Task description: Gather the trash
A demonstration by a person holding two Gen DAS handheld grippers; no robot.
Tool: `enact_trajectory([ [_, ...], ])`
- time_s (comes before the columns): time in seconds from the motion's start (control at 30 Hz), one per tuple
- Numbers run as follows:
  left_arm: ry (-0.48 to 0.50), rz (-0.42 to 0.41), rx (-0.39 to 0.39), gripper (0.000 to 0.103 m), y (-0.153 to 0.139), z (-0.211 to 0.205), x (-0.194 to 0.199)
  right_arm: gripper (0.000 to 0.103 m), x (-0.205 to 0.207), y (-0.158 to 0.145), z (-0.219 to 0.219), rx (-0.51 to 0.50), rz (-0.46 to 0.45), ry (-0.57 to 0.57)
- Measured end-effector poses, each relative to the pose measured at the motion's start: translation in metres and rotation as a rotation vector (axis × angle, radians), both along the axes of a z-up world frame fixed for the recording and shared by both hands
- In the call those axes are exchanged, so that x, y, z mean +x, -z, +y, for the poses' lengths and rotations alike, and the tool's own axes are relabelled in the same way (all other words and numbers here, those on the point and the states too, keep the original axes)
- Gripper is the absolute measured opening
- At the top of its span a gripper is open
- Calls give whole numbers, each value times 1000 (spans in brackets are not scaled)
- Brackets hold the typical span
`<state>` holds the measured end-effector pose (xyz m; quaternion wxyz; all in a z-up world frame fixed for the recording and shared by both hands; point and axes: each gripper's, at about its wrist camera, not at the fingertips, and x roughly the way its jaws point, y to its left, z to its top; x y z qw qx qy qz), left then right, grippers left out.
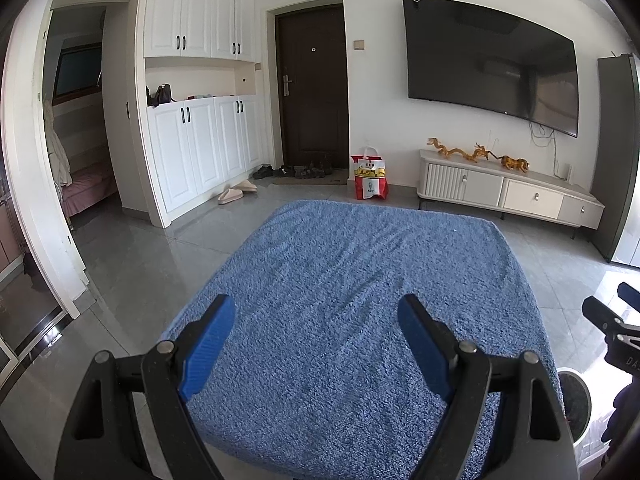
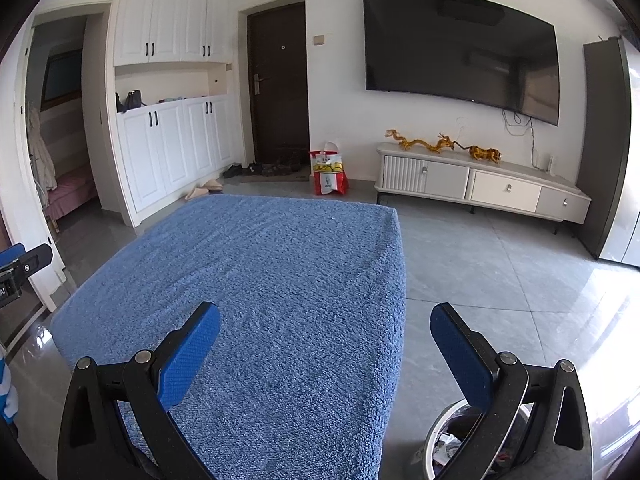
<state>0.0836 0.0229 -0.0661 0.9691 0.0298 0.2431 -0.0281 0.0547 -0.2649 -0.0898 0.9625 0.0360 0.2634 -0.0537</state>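
Observation:
A table covered with a fluffy blue cloth (image 1: 352, 304) fills the middle of both views (image 2: 256, 288); I see no loose trash on it. My left gripper (image 1: 316, 320) is open and empty above its near edge. My right gripper (image 2: 326, 330) is open and empty over the table's right edge. A white round trash bin (image 2: 436, 436) with scraps inside stands on the floor under my right gripper; its rim shows in the left wrist view (image 1: 576, 400). The right gripper shows at the right edge of the left wrist view (image 1: 612, 316).
A red and white KFC bag (image 1: 370, 179) stands on the grey tile floor by the dark entrance door (image 1: 312, 88). A white TV cabinet (image 1: 508, 192) with golden figurines sits under a wall TV (image 1: 492, 60). White cupboards (image 1: 204, 140), slippers (image 1: 236, 192) and shoes lie left.

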Motion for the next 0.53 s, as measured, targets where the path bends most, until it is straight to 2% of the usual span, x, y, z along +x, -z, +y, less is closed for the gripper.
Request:
enact_trajectory([
  [0.53, 17, 4, -14, 83, 1, -1, 0, 103, -5, -3, -1, -12, -16, 12],
])
